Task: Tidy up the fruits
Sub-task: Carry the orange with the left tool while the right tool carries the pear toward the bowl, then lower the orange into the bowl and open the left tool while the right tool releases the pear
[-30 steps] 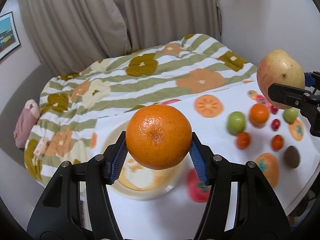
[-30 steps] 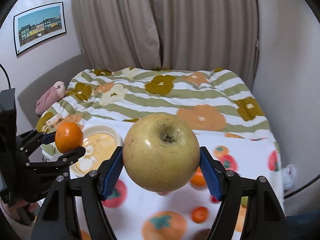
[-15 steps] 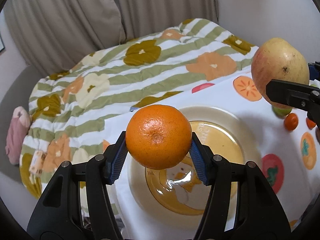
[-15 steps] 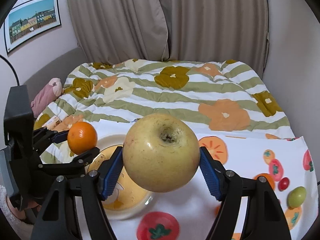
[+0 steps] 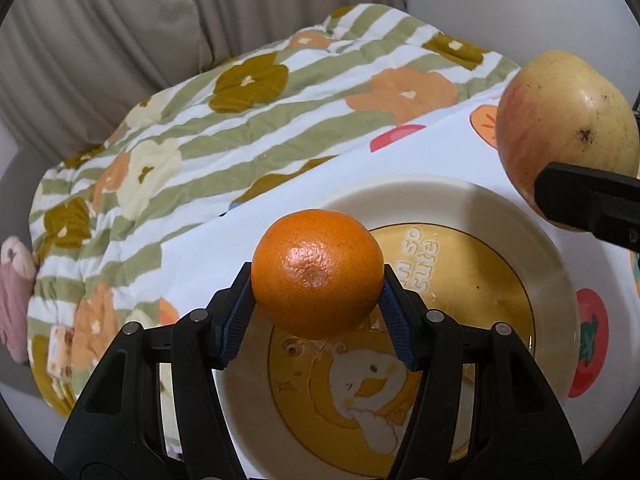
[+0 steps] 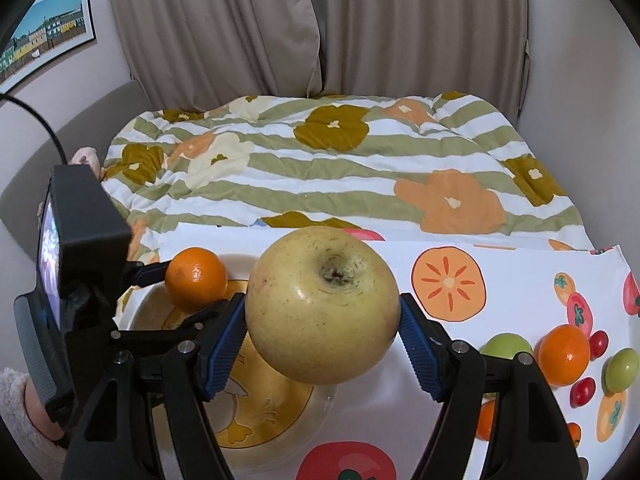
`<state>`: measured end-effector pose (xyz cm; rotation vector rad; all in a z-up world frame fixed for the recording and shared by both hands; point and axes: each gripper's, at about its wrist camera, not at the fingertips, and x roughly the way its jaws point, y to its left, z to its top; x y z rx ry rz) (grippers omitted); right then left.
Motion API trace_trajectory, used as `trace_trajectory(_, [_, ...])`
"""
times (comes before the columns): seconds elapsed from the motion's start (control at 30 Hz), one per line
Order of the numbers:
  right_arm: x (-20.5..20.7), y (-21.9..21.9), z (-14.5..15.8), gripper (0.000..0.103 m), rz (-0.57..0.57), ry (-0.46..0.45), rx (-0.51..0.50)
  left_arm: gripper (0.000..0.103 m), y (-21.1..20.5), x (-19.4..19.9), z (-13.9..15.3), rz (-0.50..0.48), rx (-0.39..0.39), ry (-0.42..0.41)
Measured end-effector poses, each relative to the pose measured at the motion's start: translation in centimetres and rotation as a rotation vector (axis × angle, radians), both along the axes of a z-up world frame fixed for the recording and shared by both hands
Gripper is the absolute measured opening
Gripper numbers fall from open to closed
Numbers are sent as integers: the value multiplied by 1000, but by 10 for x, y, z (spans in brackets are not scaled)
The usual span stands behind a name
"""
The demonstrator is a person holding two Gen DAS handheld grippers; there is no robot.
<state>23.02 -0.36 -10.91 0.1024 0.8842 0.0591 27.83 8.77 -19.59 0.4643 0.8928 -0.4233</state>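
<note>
Here, at the bottom centre of the left wrist view, the left gripper [image 5: 316,304] clamps a round, glossy orange [image 5: 317,274] between its blue-padded fingers [image 5: 234,320], held in the air over a cream plate with a yellow cartoon-duck centre [image 5: 556,276] that fills the lower right of the frame. At the right edge of that view a large yellow-green apple with a reddish blush [image 5: 564,132] sits above the plate's far rim, a black finger across its lower side. In the right wrist view the right gripper [image 6: 322,336] grips this apple at lower centre, stem hollow facing the camera, above the plate's right part. The plate rests on a white cloth printed with fruit shapes [image 6: 512,280]. At the lower right lie loose small fruits: an orange mandarin [image 6: 564,354], two green ones [image 6: 506,346] and red cherry-sized ones [image 6: 598,344]. Behind spreads a green-striped flowered quilt [image 6: 320,168].
</note>
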Motion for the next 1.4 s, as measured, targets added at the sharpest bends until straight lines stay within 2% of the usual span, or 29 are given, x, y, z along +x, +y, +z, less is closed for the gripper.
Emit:
trace_trajectory(0.17, [3, -1, -2, 70, -15, 13, 4, 65, -2, 2, -5, -17, -22, 52])
trace_trajectory(0.23, [2, -1, -2, 70, -16, 13, 4, 82, -2, -1, -1, -19, -26, 34])
trace_trajectory(0.27, [2, -2, -2, 70, -17, 13, 3, 100, -1, -2, 3, -20, -30, 18])
trace_trajectory(0.3, [3, -4, -1, 70, -17, 14, 3, 103, 0, -3, 6, -18, -37, 5])
trace_trajectory(0.37, [4, -6, -1, 70, -17, 18, 4, 103, 1, -4, 14, -22, -56, -11])
trace_trajectory(0.6, [4, -11, 2, 70, -8, 29, 5, 103, 9, -6, 22, 13, -44, 0])
trace_trajectory(0.93, [5, 8, -7, 70, 93, 46, -38, 103, 46, -26, 29, 129, -65, 42])
trace_trajectory(1.13, [10, 30, -17, 70, 175, 34, -61, 103, 67, -37, 27, 187, -57, 63])
trace_trajectory(1.4, [9, 43, -37, 70, 223, 55, -89, 103, 77, -46, 14, 199, -35, 94])
